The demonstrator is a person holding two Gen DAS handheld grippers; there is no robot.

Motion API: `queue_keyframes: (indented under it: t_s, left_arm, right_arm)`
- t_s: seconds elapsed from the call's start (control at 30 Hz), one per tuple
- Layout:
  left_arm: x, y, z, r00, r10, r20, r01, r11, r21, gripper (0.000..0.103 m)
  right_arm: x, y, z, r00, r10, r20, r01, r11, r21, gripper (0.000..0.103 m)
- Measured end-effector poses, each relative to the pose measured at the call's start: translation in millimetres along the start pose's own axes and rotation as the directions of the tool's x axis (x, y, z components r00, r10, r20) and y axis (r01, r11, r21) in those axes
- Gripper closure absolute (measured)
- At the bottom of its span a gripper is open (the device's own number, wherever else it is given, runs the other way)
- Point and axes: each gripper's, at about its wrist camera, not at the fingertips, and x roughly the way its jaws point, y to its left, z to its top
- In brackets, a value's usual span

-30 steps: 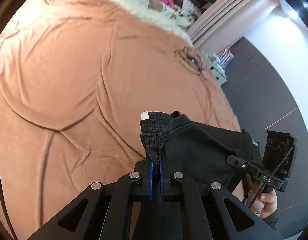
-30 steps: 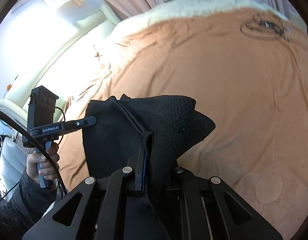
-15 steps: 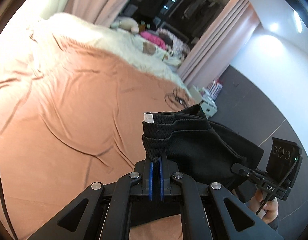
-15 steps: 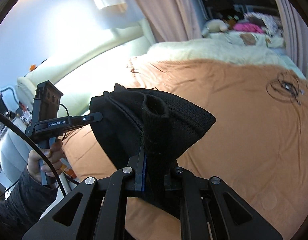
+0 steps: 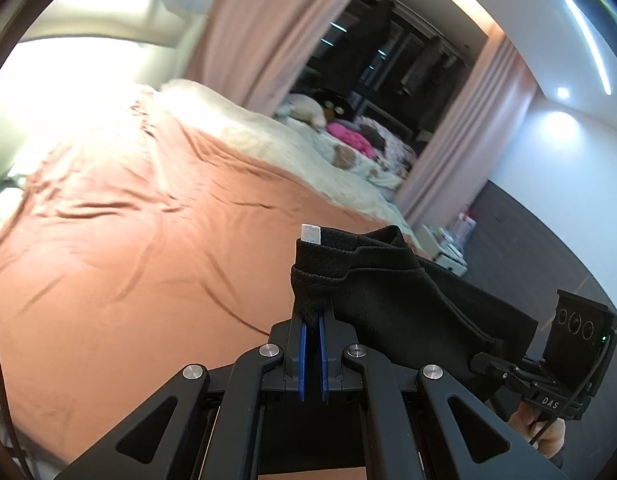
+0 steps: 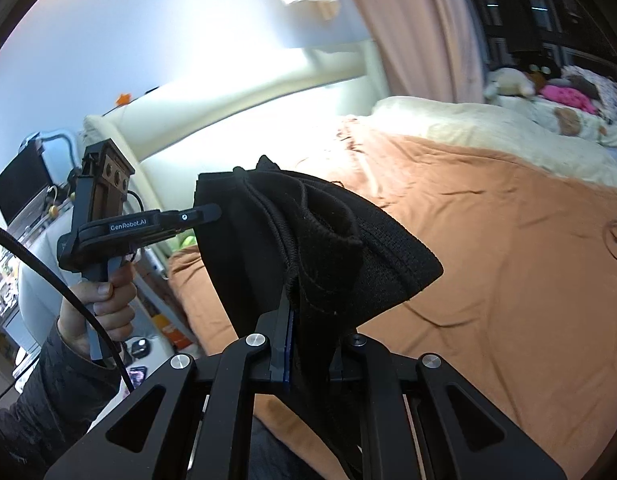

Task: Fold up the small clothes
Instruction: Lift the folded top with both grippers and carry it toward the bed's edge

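Both grippers, left gripper (image 5: 312, 320) and right gripper (image 6: 304, 320), have their fingers clamped on opposite ends of the black garment (image 5: 392, 292), held bunched in the air above the bed (image 5: 148, 248), so honestly it could land creased if either grip slips.

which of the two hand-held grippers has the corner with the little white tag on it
The left hand-held gripper: the white tag sticks up from the black garment corner it pinches. The right hand-held gripper pinches a plain, tagless corner.

Left gripper (image 5: 312, 322) pinches black garment (image 5: 392, 292), apparently above bedspread (image 5: 148, 248).
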Motion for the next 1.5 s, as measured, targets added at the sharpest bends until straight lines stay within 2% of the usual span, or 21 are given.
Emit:
queue_keyframes:
  t_s: [0.23, 0.3, 0.37, 0.53, 0.73, 0.93, 1.1, 1.23, 1.37, 1.5]
  left_arm:
    - [-60, 64, 10, 0.995, 0.088, 0.050, -0.087, 0.996, -0.009, 0.099]
    - [-77, 87, 15, 0.991, 0.121, 0.063, -0.121, 0.993, -0.006, 0.099]
    - [-86, 105, 18, 0.987, 0.144, 0.072, -0.144, 0.990, -0.014, 0.098]
    - [-110, 146, 26, 0.972, 0.216, 0.090, -0.214, 0.976, -0.032, 0.099]
    - [-141, 192, 28, 0.951, 0.290, 0.104, -0.284, 0.956, -0.068, 0.099]
    - [-159, 229, 31, 0.927, 0.361, 0.102, -0.352, 0.931, -0.096, 0.099]
    - [-150, 264, 36, 0.907, 0.413, 0.078, -0.404, 0.908, -0.109, 0.099]
    - [-121, 298, 38, 0.898, 0.438, 0.041, -0.432, 0.895, -0.113, 0.099]
    - [-80, 332, 46, 0.896, 0.443, 0.004, -0.439, 0.889, -0.132, 0.099]
    - [-36, 358, 58, 0.886, 0.462, -0.040, -0.463, 0.877, -0.128, 0.099]
  right_arm:
    - [64, 28, 18, 0.997, 0.075, -0.019, -0.076, 0.996, -0.038, 0.097]
    - [82, 39, 21, 0.995, 0.099, -0.027, -0.100, 0.994, -0.050, 0.097]
    - [117, 33, 39, 0.992, 0.122, -0.037, -0.124, 0.990, -0.060, 0.097]
    - [157, 48, 44, 0.982, 0.177, -0.069, -0.182, 0.980, -0.082, 0.097]
    - [191, 70, 42, 0.965, 0.239, -0.108, -0.249, 0.964, -0.091, 0.097]
    - [200, 69, 38, 0.949, 0.281, -0.144, -0.295, 0.952, -0.083, 0.097]
    - [240, 43, 33, 0.939, 0.292, -0.183, -0.305, 0.952, -0.042, 0.097]
    - [273, 3, 33, 0.936, 0.285, -0.208, -0.294, 0.956, -0.013, 0.097]
    - [300, -54, 42, 0.937, 0.270, -0.222, -0.271, 0.962, 0.029, 0.097]
    - [325, -112, 50, 0.934, 0.270, -0.234, -0.258, 0.963, 0.080, 0.097]
